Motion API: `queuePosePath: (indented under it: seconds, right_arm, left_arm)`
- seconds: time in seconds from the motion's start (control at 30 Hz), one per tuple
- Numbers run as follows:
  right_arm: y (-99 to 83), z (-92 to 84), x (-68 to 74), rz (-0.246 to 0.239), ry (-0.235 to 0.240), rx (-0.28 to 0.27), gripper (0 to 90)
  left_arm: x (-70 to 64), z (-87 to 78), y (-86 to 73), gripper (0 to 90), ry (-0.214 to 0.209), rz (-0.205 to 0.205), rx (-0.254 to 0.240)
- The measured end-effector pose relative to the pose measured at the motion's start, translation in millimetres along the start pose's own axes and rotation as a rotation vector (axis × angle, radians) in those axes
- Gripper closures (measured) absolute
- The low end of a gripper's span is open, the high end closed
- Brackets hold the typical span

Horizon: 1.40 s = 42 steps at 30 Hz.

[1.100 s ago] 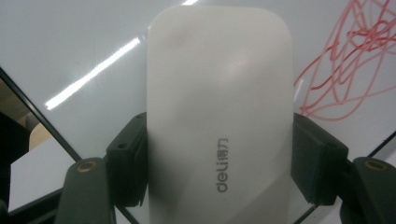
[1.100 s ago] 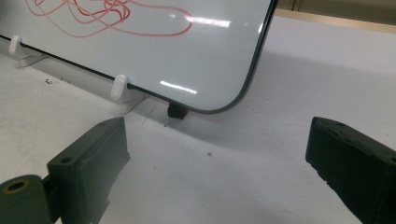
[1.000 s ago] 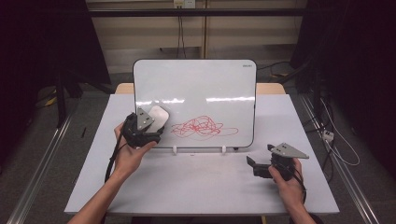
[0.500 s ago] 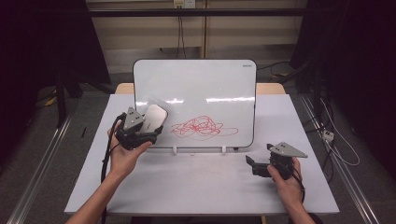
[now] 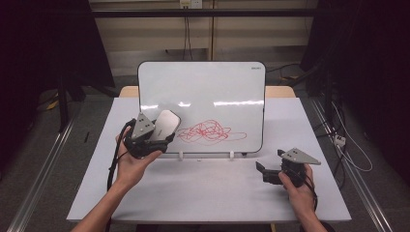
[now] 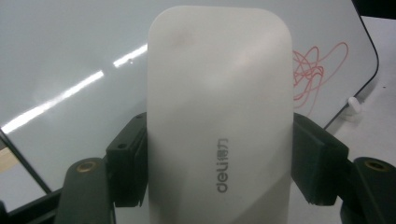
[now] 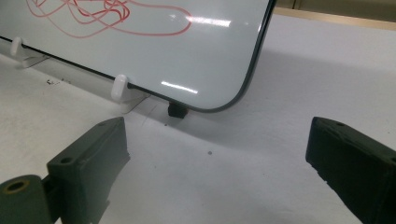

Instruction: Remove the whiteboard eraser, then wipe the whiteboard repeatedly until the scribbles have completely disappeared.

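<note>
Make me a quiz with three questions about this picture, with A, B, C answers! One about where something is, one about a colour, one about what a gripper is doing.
1. Where is the scribble on the whiteboard?
A. top edge
B. lower middle
C. on the back

2. What colour is the scribble?
A. red
B. blue
C. green

3. What is the left hand-held gripper doing?
A. lying open on the table
B. holding a pen
C. clamped on a white eraser

Answers:
1. B: the lines sit low on the board, near its middle.
2. A: the lines are red in every view.
3. C: both jaws press the sides of the eraser in the left gripper view.
</note>
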State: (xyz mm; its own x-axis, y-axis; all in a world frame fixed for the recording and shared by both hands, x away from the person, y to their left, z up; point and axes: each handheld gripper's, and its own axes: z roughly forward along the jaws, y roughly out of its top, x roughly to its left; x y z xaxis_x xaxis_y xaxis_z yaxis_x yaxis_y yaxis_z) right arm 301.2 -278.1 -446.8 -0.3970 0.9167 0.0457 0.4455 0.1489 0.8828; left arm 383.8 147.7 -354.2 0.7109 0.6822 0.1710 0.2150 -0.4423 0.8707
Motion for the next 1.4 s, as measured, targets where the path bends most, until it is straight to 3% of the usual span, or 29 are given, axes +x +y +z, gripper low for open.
queuePosePath:
  seconds: [0.07, 0.2, 0.23, 0.6, 0.67, 0.7, 0.77, 0.87, 1.13, 1.23, 1.4]
  right_arm:
    - [-0.1, -0.2, 0.4, -0.002, 0.002, 0.001, 5.8]
    - [0.4, -0.9, -0.2, 0.002, -0.002, -0.003, 5.8]
    - [0.7, -0.6, -0.3, 0.004, -0.004, -0.004, 5.8]
    - [-0.4, -0.5, 0.3, -0.003, -0.012, 0.004, 5.8]
    - [-0.8, -1.1, -0.1, -0.002, -0.009, 0.003, 5.8]
    - [-1.1, -1.2, 0.0, -0.002, -0.009, 0.004, 5.8]
    - [-1.4, -1.9, 0.1, -0.005, -0.005, 0.0, 5.8]
    - [-1.4, -1.6, -0.5, -0.005, -0.004, 0.001, 5.8]
    - [-0.7, -0.6, 0.6, -0.007, -0.003, 0.003, 5.8]
    - [-0.8, -0.7, 0.4, -0.006, -0.004, 0.003, 5.8]
    - [-0.8, -0.6, 0.2, -0.007, -0.003, 0.003, 5.8]
  left_arm:
    - [-3.7, 3.2, 0.1, 31.0, -0.005, -0.007, -0.004]
    - [-7.6, 7.5, 1.9, 31.1, -0.014, 0.031, 0.02]
    - [-9.3, 9.3, 1.7, 31.0, -0.027, 0.021, 0.016]
    - [-24.0, 21.8, 11.3, 31.0, -0.064, 0.075, 0.03]
    - [-25.8, 24.7, 14.1, 31.0, -0.055, 0.089, 0.036]
    - [-27.7, 27.0, 14.8, 31.0, -0.059, 0.074, 0.028]
    - [-28.1, 30.3, 16.6, 31.0, -0.057, 0.1, 0.039]
    - [-29.7, 36.7, 17.8, 31.0, -0.049, 0.087, 0.038]
    - [-26.8, 46.1, 24.5, 31.0, -0.023, 0.111, 0.062]
    - [-27.7, 49.6, 25.8, 31.0, -0.005, 0.106, 0.046]
    - [-27.9, 54.5, 25.5, 31.0, 0.01, 0.14, 0.071]
